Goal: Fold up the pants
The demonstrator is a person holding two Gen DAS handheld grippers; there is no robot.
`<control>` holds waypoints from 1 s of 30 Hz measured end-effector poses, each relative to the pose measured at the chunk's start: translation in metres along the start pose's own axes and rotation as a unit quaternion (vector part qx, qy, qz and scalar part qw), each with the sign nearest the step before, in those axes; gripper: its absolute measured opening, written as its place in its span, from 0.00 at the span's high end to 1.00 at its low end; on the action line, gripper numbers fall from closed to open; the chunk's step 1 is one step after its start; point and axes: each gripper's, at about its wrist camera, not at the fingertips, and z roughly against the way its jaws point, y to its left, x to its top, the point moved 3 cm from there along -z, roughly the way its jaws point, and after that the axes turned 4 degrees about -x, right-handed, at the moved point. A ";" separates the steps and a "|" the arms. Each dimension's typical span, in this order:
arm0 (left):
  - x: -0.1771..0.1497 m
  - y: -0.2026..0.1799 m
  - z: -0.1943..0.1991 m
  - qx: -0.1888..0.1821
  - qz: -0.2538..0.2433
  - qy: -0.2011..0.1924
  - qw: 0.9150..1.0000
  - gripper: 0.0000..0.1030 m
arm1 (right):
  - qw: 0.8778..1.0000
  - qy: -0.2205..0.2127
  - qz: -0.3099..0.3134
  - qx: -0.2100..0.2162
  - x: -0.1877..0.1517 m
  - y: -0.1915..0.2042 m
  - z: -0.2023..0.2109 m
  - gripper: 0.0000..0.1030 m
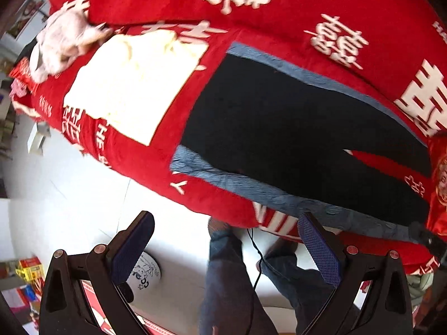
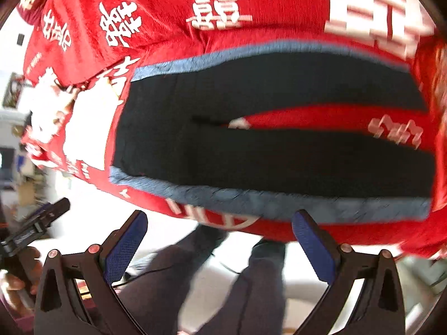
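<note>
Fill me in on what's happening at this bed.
A person stands at the edge of a bed covered by a red blanket, holding a claw in each hand. Black pants with blue side stripes lie spread flat on it, legs apart, not yet folded. The left claw and right claw both hover open short of the near stripe, gripping nothing. A folded cream cloth lies beside the waistband.

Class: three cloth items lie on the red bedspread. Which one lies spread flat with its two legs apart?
The black pants with grey-blue side stripes: red bedspread shows between their legs. The cream folded cloth is a plain rectangle; the white crumpled garment is bunched.
</note>
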 end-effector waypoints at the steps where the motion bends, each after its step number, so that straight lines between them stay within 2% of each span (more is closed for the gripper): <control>1: 0.002 0.008 -0.007 -0.004 0.005 0.001 1.000 0.00 | 1.000 0.002 -0.005 0.013 -0.005 0.002 -0.006 0.00; 6: 0.010 0.030 -0.057 -0.029 0.002 0.019 0.999 0.00 | 0.998 0.007 0.003 0.063 -0.021 0.033 -0.053 0.00; 10: 0.009 0.042 -0.104 -0.034 -0.012 0.025 0.999 0.00 | 0.991 0.031 -0.024 0.128 -0.031 0.059 -0.118 0.00; 13: 0.009 0.057 -0.135 -0.063 -0.002 0.030 0.998 0.02 | 0.983 0.062 -0.053 0.165 -0.038 0.077 -0.175 0.00; 14: 0.009 0.064 -0.144 -0.080 0.010 0.033 0.996 0.09 | 0.981 0.058 -0.062 0.176 -0.040 0.081 -0.188 0.00; 16: 0.010 0.074 -0.158 -0.124 0.039 0.040 0.991 0.10 | 0.976 0.052 -0.085 0.195 -0.044 0.085 -0.210 0.00; 21: 0.011 0.081 -0.182 -0.164 0.062 0.035 0.984 0.10 | 0.963 -0.001 -0.169 0.212 -0.049 0.066 -0.230 0.05; 25: 0.011 0.078 -0.197 -0.193 0.076 0.038 0.978 0.10 | 0.951 -0.022 -0.221 0.215 -0.053 0.041 -0.239 0.17; 27: 0.010 0.075 -0.200 -0.201 0.076 0.033 0.976 0.10 | 0.937 -0.025 -0.245 0.248 -0.047 0.033 -0.241 0.19; 30: 0.012 0.072 -0.201 -0.217 0.078 0.028 0.973 0.10 | 0.925 -0.033 -0.248 0.287 -0.036 0.044 -0.245 0.22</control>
